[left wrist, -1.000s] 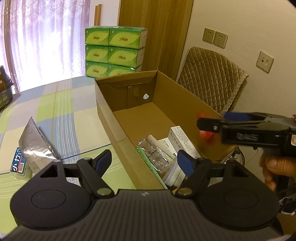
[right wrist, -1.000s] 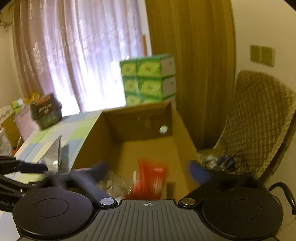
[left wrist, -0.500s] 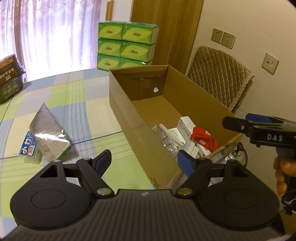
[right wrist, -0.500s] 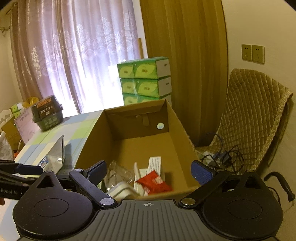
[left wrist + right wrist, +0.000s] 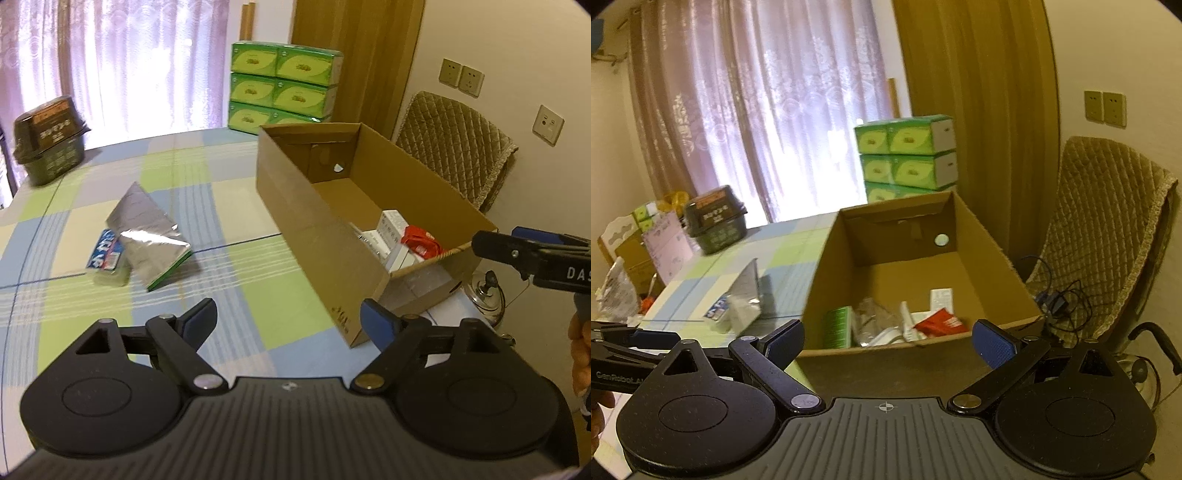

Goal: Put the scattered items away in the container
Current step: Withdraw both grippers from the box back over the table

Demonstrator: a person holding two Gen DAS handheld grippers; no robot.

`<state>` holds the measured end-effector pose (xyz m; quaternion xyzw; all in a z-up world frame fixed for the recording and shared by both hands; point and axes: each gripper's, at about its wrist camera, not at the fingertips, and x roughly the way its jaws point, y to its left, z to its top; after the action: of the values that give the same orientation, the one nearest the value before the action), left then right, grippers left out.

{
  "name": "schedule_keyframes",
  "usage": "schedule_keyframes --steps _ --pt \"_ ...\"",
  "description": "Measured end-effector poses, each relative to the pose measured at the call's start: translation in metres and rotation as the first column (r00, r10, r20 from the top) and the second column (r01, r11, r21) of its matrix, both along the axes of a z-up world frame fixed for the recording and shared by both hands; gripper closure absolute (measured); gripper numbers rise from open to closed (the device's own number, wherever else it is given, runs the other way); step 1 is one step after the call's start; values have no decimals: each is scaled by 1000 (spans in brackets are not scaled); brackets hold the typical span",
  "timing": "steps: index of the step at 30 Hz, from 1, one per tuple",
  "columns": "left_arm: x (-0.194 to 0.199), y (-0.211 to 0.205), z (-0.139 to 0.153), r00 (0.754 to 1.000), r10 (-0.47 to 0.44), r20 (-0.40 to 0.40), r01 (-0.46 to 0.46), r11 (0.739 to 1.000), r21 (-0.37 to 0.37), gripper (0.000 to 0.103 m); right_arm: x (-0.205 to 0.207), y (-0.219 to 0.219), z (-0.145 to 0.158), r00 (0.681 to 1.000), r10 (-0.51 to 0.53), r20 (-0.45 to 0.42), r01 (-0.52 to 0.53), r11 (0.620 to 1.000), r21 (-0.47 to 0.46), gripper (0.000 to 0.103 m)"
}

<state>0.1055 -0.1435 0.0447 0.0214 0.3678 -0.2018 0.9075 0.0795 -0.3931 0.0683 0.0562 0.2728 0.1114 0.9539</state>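
Left of the box (image 5: 317, 221), on the checked cloth (image 5: 240, 266), two items are still out: a foil pouch (image 5: 147, 236) lying flat and a blue pack (image 5: 105, 253) just beside it, touching or tucked under its far-from-box edge; which, I cannot tell. Inside the box, at its near end, lie a red packet (image 5: 940, 323), white cartons (image 5: 393, 223), a green pack (image 5: 838, 326) and some clear wrapping.

Both grippers are empty with jaws spread wide. The left gripper (image 5: 286, 323) hangs above the cloth near the box's near corner, well short of the pouch. The right gripper (image 5: 886, 338) sits just outside the box's near wall, looking in over its rim.

By my reading the job is mostly done, with the pouch and blue pack left. Risks from here:

- The pouch is thin, slick and flat on cloth; jaws closing from above may skate over it or pinch the cloth instead.
- Pouch and pack lie so close that grabbing one could drag or flip the other further from the box.
- The box's near end juts past the table edge; a knock there from the right gripper could shift or tip it.
- A limp pouch may snag the box wall if carried too low.
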Motion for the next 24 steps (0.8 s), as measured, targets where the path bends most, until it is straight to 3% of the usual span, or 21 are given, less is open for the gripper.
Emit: schedule_keyframes --steps 13,24 --pt "-26 58 -4 996 93 -9 -93 996 -8 2 -20 47 4 995 95 -2 -95 995 -41 1" --pt "-32 107 -17 982 184 -38 -183 983 14 2 -24 86 2 985 170 1 -170 983 -74 1"
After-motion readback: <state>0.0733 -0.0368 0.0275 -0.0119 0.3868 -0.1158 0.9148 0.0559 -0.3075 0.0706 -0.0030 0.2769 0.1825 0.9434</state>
